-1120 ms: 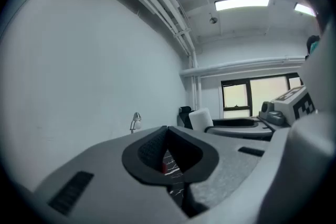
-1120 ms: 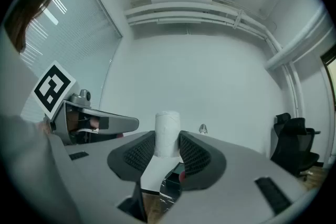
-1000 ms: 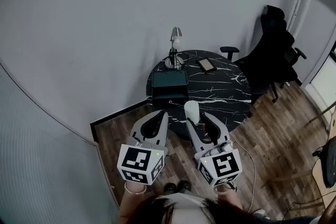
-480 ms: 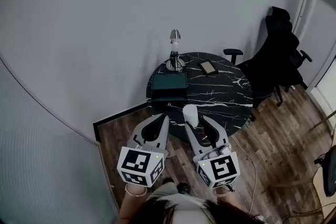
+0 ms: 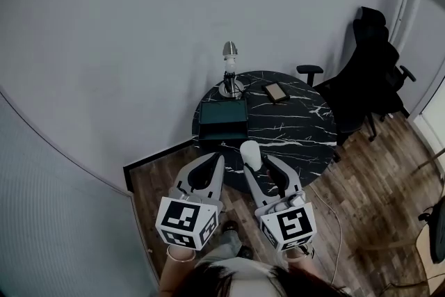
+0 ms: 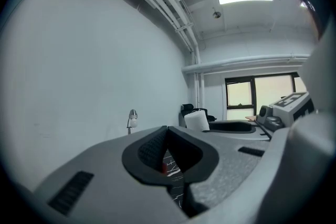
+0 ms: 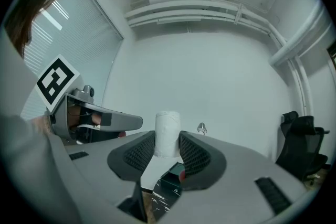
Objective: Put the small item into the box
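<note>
Before the table (image 5: 299, 123), right hand-held gripper (image 5: 256, 161) still clamps the roll (image 5: 250, 154), left hand-held gripper (image 5: 212, 162) stays closed.

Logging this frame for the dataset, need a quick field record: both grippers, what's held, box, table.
left gripper: fingers shut, nothing between them
right gripper: fingers shut on white roll
box: dark green, on the table's left part, near the lamp
table: round, black marble; also holds a flat dark device
chair: black, right of the table
task state: roll not yet in the box
</note>
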Motion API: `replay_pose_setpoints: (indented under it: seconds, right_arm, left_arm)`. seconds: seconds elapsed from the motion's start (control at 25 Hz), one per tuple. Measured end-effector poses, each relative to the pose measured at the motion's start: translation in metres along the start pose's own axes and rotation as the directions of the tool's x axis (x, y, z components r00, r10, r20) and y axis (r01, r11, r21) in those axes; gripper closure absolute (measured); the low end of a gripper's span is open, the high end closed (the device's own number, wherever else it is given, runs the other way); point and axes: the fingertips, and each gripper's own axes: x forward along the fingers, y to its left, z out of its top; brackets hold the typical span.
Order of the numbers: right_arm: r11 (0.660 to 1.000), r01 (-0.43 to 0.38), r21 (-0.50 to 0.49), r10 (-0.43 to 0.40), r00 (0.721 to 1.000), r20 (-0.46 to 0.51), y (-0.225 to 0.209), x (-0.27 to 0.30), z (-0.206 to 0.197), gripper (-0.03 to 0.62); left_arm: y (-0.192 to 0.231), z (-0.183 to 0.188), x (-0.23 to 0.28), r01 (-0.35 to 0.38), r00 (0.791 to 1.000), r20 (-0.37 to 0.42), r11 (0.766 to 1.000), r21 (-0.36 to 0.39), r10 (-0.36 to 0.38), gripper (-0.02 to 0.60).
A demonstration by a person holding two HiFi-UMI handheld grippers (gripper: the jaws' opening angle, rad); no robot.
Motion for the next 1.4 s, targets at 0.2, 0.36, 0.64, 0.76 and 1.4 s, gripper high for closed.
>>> replay_pose_setpoints:
  seconds: [0.2,0.36,0.64,0.76,1.4]
  right_arm:
    - [1.000,-0.003,-0.007,0.003,1.000,-0.015,-0.004,0.018,-0.008,0.430]
    - [1.000,-0.004,-0.010,0.003,1.000,-0.031,-0.007,0.035,-0.013,0.430]
    - [1.000,-0.005,-0.018,0.004,0.998,-0.061,-0.008,0.071,-0.024,0.430]
    - [1.000,-0.003,-0.024,0.001,0.997,-0.075,-0.009,0.087,-0.028,0.430]
    - [0.997,0.032,-0.065,-0.040,0.992,-0.124,-0.003,0.163,-0.038,0.430]
  left_arm:
    - [0.012,-0.003,0.013,0.004,1.000,0.000,1.000,-0.007,-0.004,0.572]
    - [0.026,-0.005,0.022,0.005,1.000,-0.005,1.000,-0.015,-0.005,0.572]
    - [0.056,-0.011,0.038,0.009,1.000,-0.016,0.999,-0.031,-0.009,0.572]
    - [0.071,-0.013,0.045,0.011,1.000,-0.018,0.999,-0.039,-0.011,0.572]
    - [0.144,-0.015,0.073,0.047,0.999,-0.005,0.996,-0.074,-0.048,0.572]
